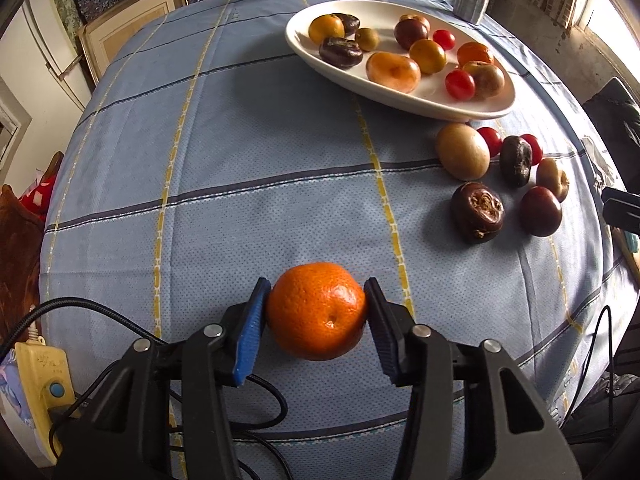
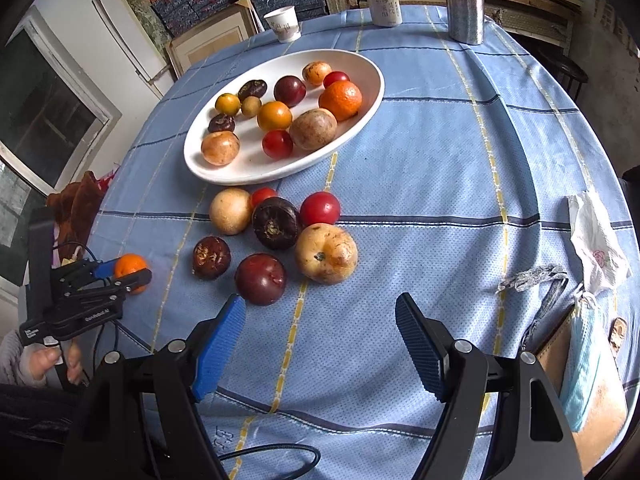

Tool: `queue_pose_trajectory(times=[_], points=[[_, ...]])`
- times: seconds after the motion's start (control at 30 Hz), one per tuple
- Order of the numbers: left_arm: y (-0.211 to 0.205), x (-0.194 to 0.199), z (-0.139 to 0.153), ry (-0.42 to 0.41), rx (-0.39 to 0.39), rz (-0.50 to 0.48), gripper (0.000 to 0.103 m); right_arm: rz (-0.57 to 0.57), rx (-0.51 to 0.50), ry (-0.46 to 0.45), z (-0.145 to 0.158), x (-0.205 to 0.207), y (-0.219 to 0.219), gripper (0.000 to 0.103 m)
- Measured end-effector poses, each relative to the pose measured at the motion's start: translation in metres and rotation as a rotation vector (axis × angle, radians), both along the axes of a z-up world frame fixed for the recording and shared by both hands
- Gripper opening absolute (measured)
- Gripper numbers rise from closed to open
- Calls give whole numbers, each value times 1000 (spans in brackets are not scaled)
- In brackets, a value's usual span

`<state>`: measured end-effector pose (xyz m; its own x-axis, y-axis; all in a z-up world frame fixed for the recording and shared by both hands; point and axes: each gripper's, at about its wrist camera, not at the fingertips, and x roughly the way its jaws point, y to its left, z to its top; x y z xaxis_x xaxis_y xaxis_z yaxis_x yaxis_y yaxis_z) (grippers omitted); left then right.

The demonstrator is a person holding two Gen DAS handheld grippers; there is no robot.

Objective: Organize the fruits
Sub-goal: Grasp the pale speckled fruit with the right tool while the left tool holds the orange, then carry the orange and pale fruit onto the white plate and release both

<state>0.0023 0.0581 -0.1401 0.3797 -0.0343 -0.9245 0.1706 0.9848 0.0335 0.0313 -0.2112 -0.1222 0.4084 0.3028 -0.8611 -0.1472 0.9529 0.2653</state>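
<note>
**Gripping one tangerine while a cluster waits by the plate**

Pinching from both sides, the left gripper (image 1: pixel 316 300) has its blue pads (image 1: pixel 250 336) pressed against a tangerine (image 1: pixel 317 310), which sits squarely between the jaws and low over the blue checked tablecloth (image 1: pixel 240 160); whether it rests on the cloth or is just lifted I cannot tell. The fruit is close to round, so it has no real long axis; its small dimple faces toward the camera and slightly down, between the two fingers.

Ahead of those jaws and off to their right lies the white oval plate (image 1: pixel 460 106), its long axis running diagonally away from the gripper. About a dozen fruits are in it already, so by my reckoning the sorting is well past halfway.

The right gripper (image 2: pixel 320 340) is spread wide with nothing between its pads, pointing down at the cloth. Just beyond its fingertips sit the leftovers: a dark red plum (image 2: pixel 260 279) nearest the left jaw, a pale yellow fruit (image 2: pixel 326 253) beside it, then two wrinkled dark fruits, another pale one and two red tomatoes, all bunched just short of the plate. Counting the tangerine, eight pieces seem left to move.
</note>
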Motion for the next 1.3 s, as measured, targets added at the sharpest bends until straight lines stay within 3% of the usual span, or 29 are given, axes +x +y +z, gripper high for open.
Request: queue_pose_trajectory(times=[0.5, 0.67, 1.1, 1.13, 1.17, 1.3], points=[[4, 10, -1, -6, -15, 23, 48, 75, -24, 12, -10, 22, 11, 77], [8, 9, -2, -9, -39, 34, 48, 122, -42, 33, -19, 25, 16, 56], [8, 10, -6, 7, -29, 37, 48, 97, -19, 43, -38, 48, 13, 53], [7, 10, -6, 8, -26, 36, 48, 116, -12, 37, -38, 47, 15, 45], [7, 10, -6, 8, -22, 35, 48, 122, -23, 32, -37, 46, 16, 42], [4, 12, -2, -2, 0, 42, 48, 131, -10, 25, -30, 42, 17, 42]])
